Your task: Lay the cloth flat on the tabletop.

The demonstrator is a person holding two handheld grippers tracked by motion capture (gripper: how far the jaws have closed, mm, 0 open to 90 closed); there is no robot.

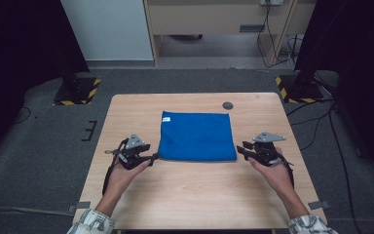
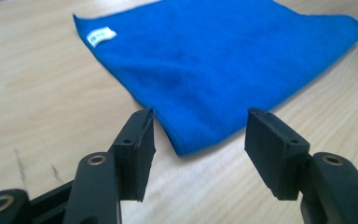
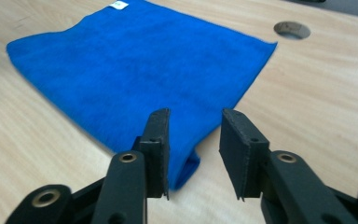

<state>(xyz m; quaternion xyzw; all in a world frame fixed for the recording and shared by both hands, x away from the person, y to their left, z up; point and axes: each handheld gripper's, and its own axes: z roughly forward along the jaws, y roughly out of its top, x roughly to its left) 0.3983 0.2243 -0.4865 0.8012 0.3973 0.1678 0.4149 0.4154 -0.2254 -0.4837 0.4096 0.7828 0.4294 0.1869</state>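
On the pale wood-grain counter (image 1: 185, 195) a folded blue cloth (image 1: 197, 136) lies flat near the middle, a soft, short-napped microfibre rectangle slightly wider than deep, its long axis running left to right and its edges square to the counter's sides. A small white label (image 1: 166, 119) sits at its far left corner.

At the left, the left tongs (image 1: 154, 157) rest in the person's left hand (image 1: 123, 171), pointing right toward the cloth's near left corner. In the left gripper view the two black jaws with flat matte rubber pads stand moderately wide apart, and the layered corner of the cloth (image 2: 186, 148) lies on the counter just beyond the gap (not pinched, as far as the pads show); the left pad's tip sits just beside the cloth's folded edge.

At the right, the right tongs (image 1: 239, 148) in the right hand (image 1: 272, 170) point left at the near right corner. In the right gripper view the jaws stand narrower, with the folded corner (image 3: 191, 165) partly between them; the pads do not press on it.

A round dark hole (image 1: 228, 105) is set in the counter beyond the cloth's far right corner.
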